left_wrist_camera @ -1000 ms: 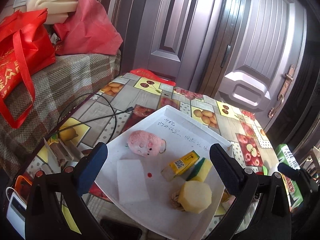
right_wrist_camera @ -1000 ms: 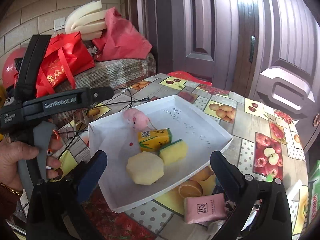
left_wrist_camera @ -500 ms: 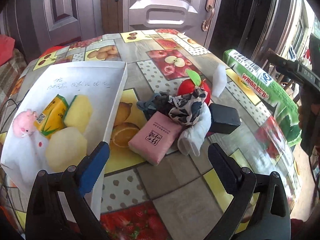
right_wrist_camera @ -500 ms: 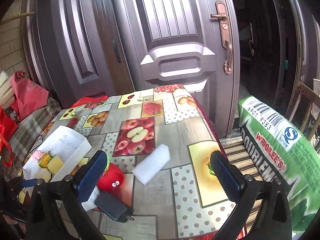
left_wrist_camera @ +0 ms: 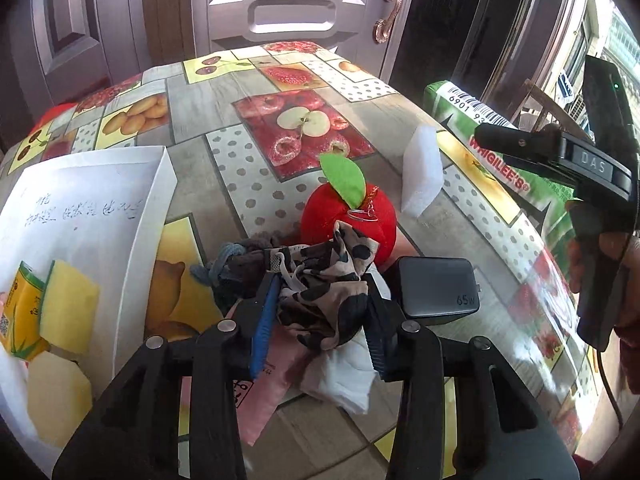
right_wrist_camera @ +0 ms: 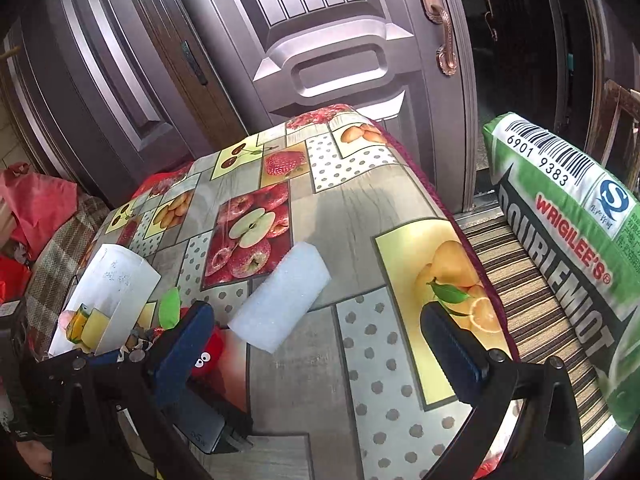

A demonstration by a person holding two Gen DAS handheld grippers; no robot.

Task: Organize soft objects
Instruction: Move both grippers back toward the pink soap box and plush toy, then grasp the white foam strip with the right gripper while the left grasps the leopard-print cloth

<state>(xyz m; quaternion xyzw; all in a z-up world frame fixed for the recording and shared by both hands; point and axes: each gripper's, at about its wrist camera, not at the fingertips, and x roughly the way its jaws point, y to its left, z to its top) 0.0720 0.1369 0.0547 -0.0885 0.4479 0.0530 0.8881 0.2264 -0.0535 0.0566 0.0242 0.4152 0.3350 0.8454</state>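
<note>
Left claw pinches the spotted cloth; right claw hangs spread above the white foam block.

The left claw (left_wrist_camera: 320,316) has its blue pads pressed in on a crumpled black-and-tan spotted cloth (left_wrist_camera: 328,280), which sits in a small heap on the fruit-patterned surface (left_wrist_camera: 224,168) with a grey knit piece (left_wrist_camera: 240,264) to its left, a white cloth (left_wrist_camera: 344,376) and a pink packet (left_wrist_camera: 268,388) beneath it. A red plush apple (left_wrist_camera: 352,216) touches the heap from behind, and a black charger (left_wrist_camera: 436,288) lies just beside it on the right. The right claw (right_wrist_camera: 316,340) is spread wide over the surface, the white foam block (right_wrist_camera: 280,296) lying between its pads farther out. The white tray (left_wrist_camera: 152,200), at the left, holds a yellow sponge (left_wrist_camera: 68,304) and a yellow carton (left_wrist_camera: 20,312).
</note>
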